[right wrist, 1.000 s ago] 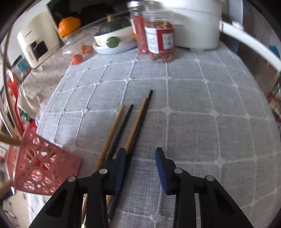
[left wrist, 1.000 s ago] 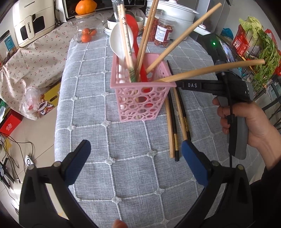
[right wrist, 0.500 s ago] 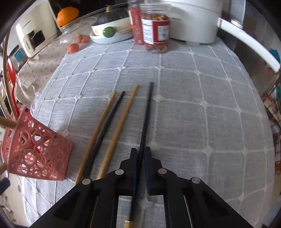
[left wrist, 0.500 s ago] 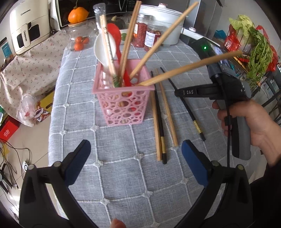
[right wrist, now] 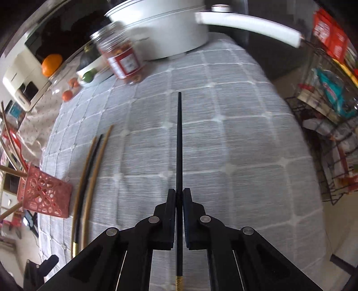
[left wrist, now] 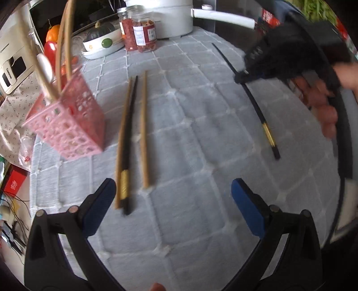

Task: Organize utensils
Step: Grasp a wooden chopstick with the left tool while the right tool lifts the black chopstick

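Note:
My right gripper [right wrist: 179, 194] is shut on a black chopstick [right wrist: 179, 143] with a gold band and holds it over the grey cloth; it also shows in the left wrist view [left wrist: 257, 105]. My left gripper [left wrist: 172, 197] is open and empty above the near ends of three chopsticks [left wrist: 132, 138] that lie side by side on the cloth: two wooden, one black with a gold band. The same three show in the right wrist view [right wrist: 89, 179]. A pink perforated basket [left wrist: 69, 127] at the left holds wooden chopsticks, a white spoon and a red utensil.
Two snack jars [left wrist: 143, 34], a white bowl [left wrist: 100, 43] and a white pot [left wrist: 170, 18] with a long handle stand at the table's far end. A wire rack of packets [right wrist: 331, 112] stands off the right edge. The grey quilted tablecloth [left wrist: 190, 134] covers the table.
My right gripper closed on the black chopstick and carried it to the right, away from the other three. My left gripper moved forward and right, closer to the lying chopsticks, still open.

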Motion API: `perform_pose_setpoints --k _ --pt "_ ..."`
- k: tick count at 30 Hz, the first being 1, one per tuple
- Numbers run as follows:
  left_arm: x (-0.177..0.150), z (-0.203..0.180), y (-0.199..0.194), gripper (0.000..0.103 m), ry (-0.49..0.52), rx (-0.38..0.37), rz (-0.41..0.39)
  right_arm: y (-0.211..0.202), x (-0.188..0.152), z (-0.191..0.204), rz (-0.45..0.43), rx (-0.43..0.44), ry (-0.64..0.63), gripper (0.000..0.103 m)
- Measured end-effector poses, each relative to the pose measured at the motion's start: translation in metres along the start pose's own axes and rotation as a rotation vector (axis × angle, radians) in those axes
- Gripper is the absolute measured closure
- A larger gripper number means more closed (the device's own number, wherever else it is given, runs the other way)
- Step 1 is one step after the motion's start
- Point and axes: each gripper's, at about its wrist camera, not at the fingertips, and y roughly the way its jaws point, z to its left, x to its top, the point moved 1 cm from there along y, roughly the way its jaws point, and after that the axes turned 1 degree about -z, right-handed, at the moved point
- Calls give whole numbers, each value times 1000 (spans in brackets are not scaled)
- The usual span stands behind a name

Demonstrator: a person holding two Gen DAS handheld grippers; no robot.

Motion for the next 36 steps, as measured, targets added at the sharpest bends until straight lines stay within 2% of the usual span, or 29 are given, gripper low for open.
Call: perform_pose_setpoints --k 6,9,11,13,16,20,26,28,30,31,33,36 --pt "65 -20 20 7 -118 124 -92 -12 -2 -43 -23 0 81 97" --pt "93 -21 32 14 -149 213 -119 -12 -3 -53 -23 10 98 97" --pt "108 -16 45 21 -178 254 -100 -13 -4 -56 -25 19 105 97" --pt "117 -9 60 33 -223 261 -60 -13 -3 -58 -27 29 112 97" --pt "120 -4 75 34 -242 293 -35 -14 -2 -61 -29 40 116 97" --pt "123 -2 87 34 -202 357 -26 -14 -1 -59 -28 46 111 97" --pt "125 10 96 38 -240 300 9 -13 2 -55 -33 48 107 97" --pt "125 9 96 54 -249 248 14 -12 2 -54 -31 52 109 97" --pt "126 5 96 65 -250 218 25 -11 3 -54 -31 54 110 97" --pt "125 5 96 76 -258 186 32 -11 3 -53 -30 54 109 97" --pt "126 5 96 87 -283 133 49 -12 3 -53 -31 53 109 97" --pt "125 2 94 92 -273 96 74 -15 3 -53 -40 50 107 97"
